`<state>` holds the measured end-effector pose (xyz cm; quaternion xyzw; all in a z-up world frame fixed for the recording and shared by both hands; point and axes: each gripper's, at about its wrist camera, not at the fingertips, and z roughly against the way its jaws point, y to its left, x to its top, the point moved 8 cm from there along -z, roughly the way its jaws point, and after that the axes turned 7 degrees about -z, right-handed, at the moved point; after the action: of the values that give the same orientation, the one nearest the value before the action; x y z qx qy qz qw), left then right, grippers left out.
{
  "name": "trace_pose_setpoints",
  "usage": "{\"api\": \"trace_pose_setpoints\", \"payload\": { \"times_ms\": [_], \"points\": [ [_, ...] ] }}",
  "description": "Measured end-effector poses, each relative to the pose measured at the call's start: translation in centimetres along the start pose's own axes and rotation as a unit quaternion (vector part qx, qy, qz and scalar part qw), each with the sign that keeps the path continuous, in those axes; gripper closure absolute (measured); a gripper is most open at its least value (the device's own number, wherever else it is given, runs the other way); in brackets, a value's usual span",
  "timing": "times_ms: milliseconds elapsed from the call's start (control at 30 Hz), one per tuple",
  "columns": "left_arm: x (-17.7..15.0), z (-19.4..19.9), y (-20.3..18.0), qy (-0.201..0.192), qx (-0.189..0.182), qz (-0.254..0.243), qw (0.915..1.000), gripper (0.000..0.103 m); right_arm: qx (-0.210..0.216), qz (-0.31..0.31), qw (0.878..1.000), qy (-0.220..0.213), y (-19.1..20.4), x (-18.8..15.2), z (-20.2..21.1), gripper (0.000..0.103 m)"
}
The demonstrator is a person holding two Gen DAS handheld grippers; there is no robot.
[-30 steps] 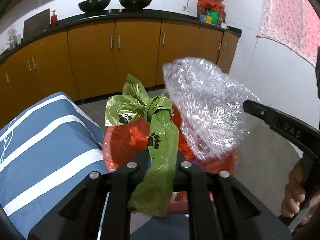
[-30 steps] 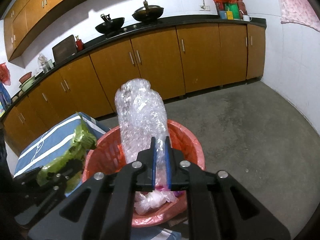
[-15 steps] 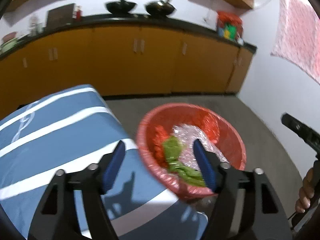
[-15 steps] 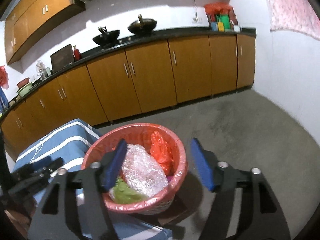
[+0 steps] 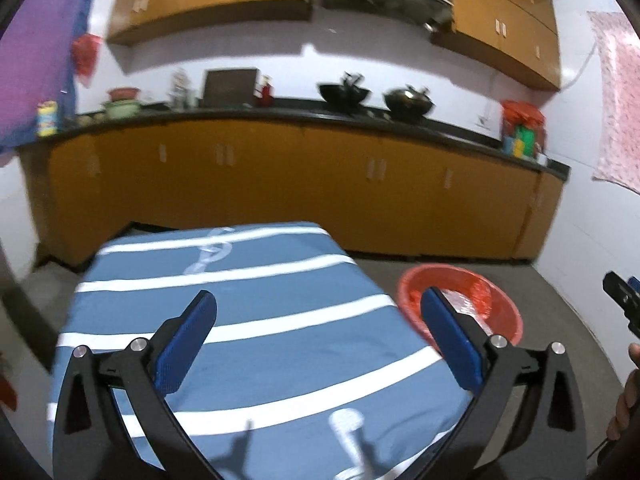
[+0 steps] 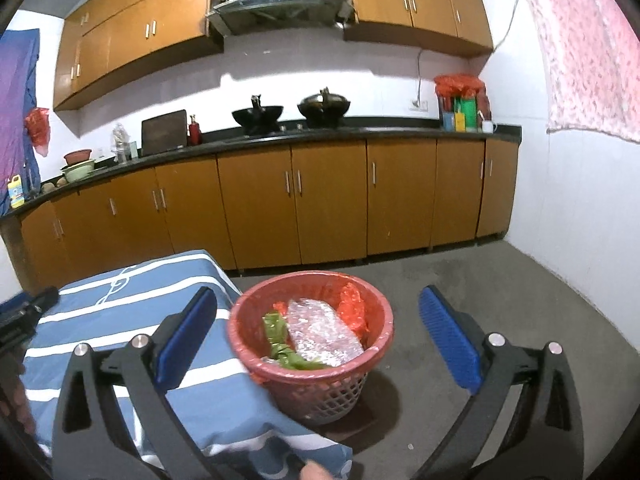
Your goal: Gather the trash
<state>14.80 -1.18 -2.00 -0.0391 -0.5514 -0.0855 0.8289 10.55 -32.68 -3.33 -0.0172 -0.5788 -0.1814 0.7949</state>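
Observation:
A red-lined waste basket (image 6: pixel 372 354) stands on the floor beside the blue striped cloth (image 6: pixel 120 316). Inside it lie a clear bubble wrap bundle (image 6: pixel 320 330), a green bag (image 6: pixel 280 344) and a crumpled red bag (image 6: pixel 352 312). My right gripper (image 6: pixel 318 302) hangs above and in front of the basket, its jaws opening wide with nothing between the pads. My left gripper (image 5: pixel 318 306) is over the striped cloth (image 5: pixel 240 320), its jaws also opening and empty; the basket (image 5: pixel 504 312) sits to its right, half hidden by the right finger.
Orange cabinets (image 6: pixel 332 200) under a black counter with two woks (image 6: pixel 324 104) line the far wall. Grey floor (image 6: pixel 480 288) stretches right of the basket to a white wall. The other gripper's tip (image 5: pixel 624 300) and a hand show at the left view's right edge.
Both grippers let go of the green bag and the bubble wrap, which dropped into the basket. Both opened wide and pulled back and upward; the left swung leftward over the striped cloth.

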Motion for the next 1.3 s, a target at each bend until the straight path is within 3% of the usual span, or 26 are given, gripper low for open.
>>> {"api": "trace_pose_setpoints", "payload": {
  "times_ms": [167,300,600,833,1300],
  "points": [
    [-0.2,4.5,2.7,-0.024,0.054,-0.003,0.9983,0.002,-0.002,0.016,1.000,-0.011,1.8,-0.9,3.0,0.004],
    [-0.9,7.1,3.7,-0.036,0.071,-0.002,0.9968,0.002,0.004,0.020,1.000,-0.013,2.8,-1.4,5.0,0.004],
    [-2.5,9.2,3.7,-0.050,0.082,-0.023,0.9951,0.002,-0.009,0.049,0.998,-0.041,4.9,-2.1,7.8,0.004],
    [-4.0,9.2,3.5,-0.036,0.073,-0.018,0.9965,0.002,-0.020,0.055,0.997,-0.042,5.3,-3.3,8.5,0.004],
    [-4.9,9.7,2.7,-0.044,0.074,-0.033,0.9957,0.002,-0.010,0.073,0.996,-0.055,6.5,-4.0,9.4,0.004]
  ]
}}
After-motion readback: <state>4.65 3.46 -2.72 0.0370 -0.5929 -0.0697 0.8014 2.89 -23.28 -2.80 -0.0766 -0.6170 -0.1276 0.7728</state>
